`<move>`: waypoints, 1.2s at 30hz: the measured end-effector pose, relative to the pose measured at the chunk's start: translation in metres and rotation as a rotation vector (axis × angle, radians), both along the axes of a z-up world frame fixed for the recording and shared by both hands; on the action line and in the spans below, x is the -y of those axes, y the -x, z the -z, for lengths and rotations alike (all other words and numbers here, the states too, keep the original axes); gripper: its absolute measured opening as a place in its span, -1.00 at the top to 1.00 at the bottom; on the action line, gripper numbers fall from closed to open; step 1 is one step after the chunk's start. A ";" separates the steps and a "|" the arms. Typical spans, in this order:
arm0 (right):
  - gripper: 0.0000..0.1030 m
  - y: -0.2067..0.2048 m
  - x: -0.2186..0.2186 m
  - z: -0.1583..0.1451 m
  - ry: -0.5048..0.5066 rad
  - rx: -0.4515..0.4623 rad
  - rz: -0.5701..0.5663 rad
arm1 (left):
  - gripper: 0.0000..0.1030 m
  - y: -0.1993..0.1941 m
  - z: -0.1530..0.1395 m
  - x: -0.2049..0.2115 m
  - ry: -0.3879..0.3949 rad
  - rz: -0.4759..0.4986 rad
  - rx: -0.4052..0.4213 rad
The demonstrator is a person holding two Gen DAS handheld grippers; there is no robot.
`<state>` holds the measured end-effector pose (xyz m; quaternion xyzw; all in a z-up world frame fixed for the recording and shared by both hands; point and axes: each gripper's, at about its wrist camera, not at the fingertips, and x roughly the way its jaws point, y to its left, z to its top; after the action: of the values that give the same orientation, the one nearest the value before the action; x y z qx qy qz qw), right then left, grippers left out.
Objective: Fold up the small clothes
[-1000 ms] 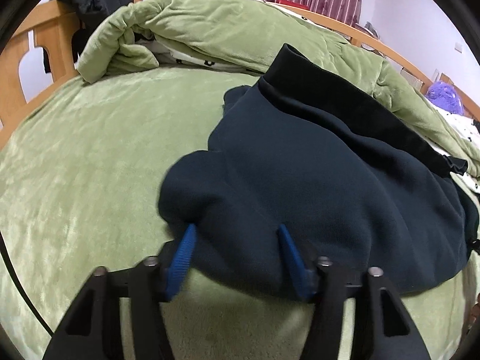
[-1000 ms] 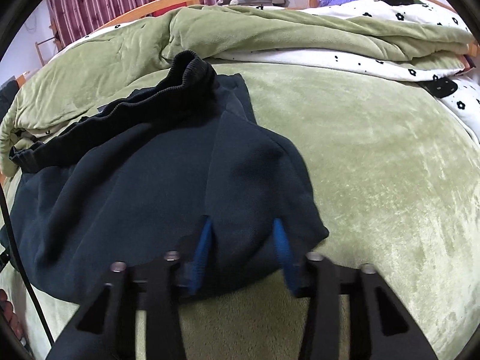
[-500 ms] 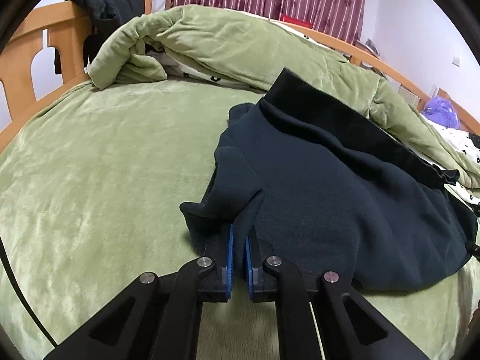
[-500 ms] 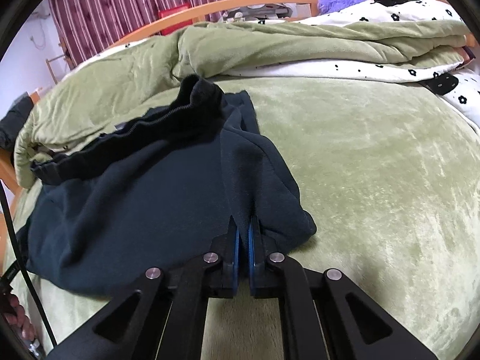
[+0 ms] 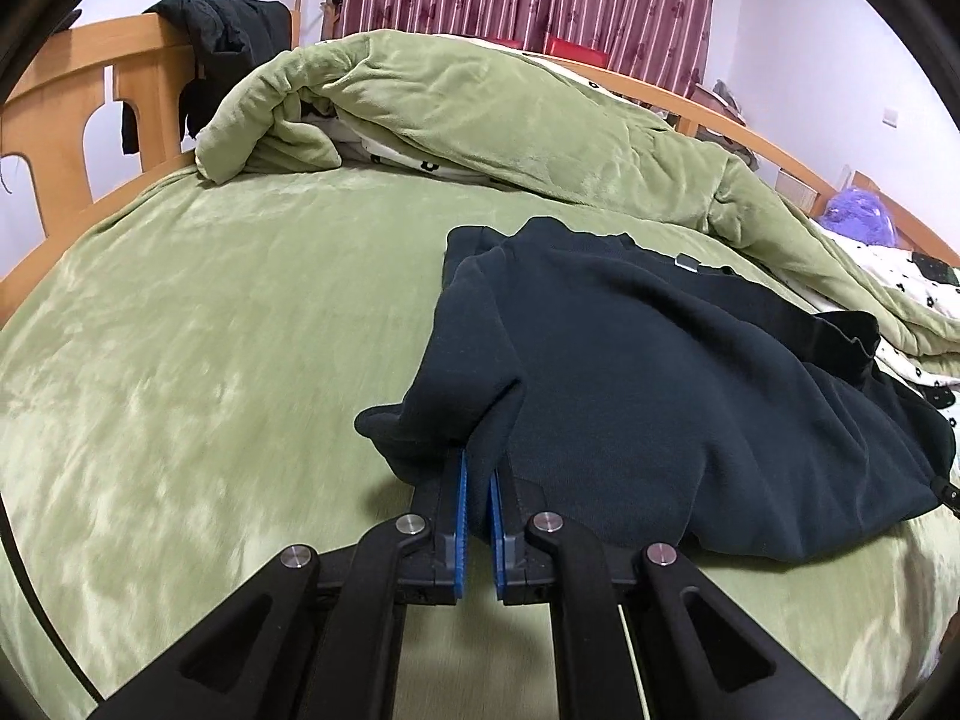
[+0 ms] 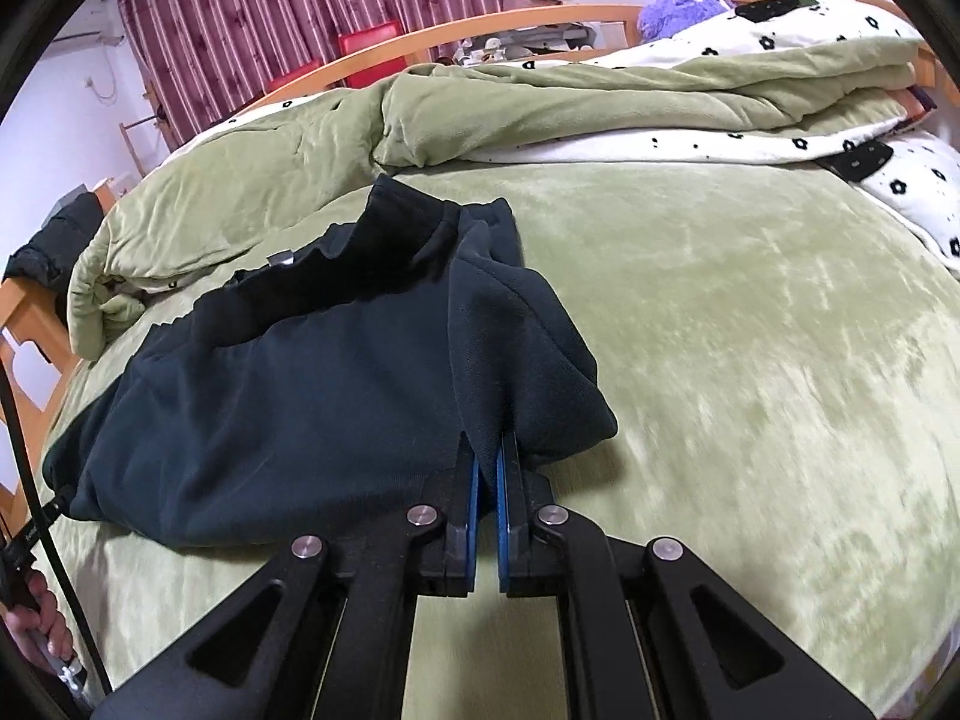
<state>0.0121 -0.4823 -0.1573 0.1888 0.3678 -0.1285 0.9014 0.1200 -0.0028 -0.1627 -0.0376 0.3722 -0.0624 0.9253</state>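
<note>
A dark navy fleece garment (image 5: 660,396) lies on the green bed cover, its black ribbed band toward the far side. In the left wrist view my left gripper (image 5: 478,468) is shut on the garment's near left corner, the cloth pinched between the blue pads and lifted into a ridge. In the right wrist view the same garment (image 6: 312,396) spreads to the left, and my right gripper (image 6: 487,456) is shut on its near right corner, which rises in a fold above the pads. The fingertips of both grippers are hidden in the fabric.
A rumpled green quilt (image 5: 480,114) with a white flowered lining (image 6: 780,144) is heaped along the far side of the bed. A wooden bed frame (image 5: 66,120) carries a dark piece of clothing (image 5: 222,30). A hand (image 6: 36,618) shows at the lower left edge of the right wrist view.
Both grippers shut on the garment's near corners, then drew back and up. The near edge has lifted and the garment has slid toward me over the cover.
</note>
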 end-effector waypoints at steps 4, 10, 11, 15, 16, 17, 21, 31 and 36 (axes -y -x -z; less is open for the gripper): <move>0.91 0.024 -0.003 -0.006 -0.005 0.013 -0.007 | 0.87 0.028 -0.004 -0.006 -0.011 0.019 0.006; 0.92 0.066 -0.010 -0.006 0.004 -0.013 -0.006 | 0.87 0.077 0.001 -0.015 -0.027 0.042 -0.002; 0.91 0.072 -0.012 -0.007 0.010 -0.012 -0.008 | 0.87 0.083 0.001 -0.016 -0.029 0.044 -0.001; 0.92 0.100 -0.018 -0.011 0.012 -0.015 -0.016 | 0.87 0.106 0.001 -0.024 -0.020 0.048 -0.006; 0.91 0.106 -0.019 -0.011 0.013 -0.016 -0.018 | 0.87 0.111 0.002 -0.028 -0.011 0.050 -0.009; 0.91 0.110 -0.020 -0.011 0.013 -0.017 -0.021 | 0.87 0.114 0.002 -0.029 -0.008 0.051 -0.013; 0.91 0.124 -0.020 -0.004 0.014 -0.036 -0.026 | 0.86 0.121 0.005 -0.031 -0.008 0.056 -0.025; 0.82 0.129 -0.020 -0.010 0.098 -0.045 0.032 | 0.66 0.121 0.004 -0.037 -0.015 0.045 -0.067; 0.62 0.132 -0.014 -0.018 0.091 -0.029 0.044 | 0.31 0.128 -0.005 -0.042 -0.055 0.003 -0.033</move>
<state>-0.1199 -0.4687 -0.1388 0.1538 0.3701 -0.1677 0.9007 -0.0079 0.0388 -0.1580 -0.0127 0.3890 -0.0528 0.9196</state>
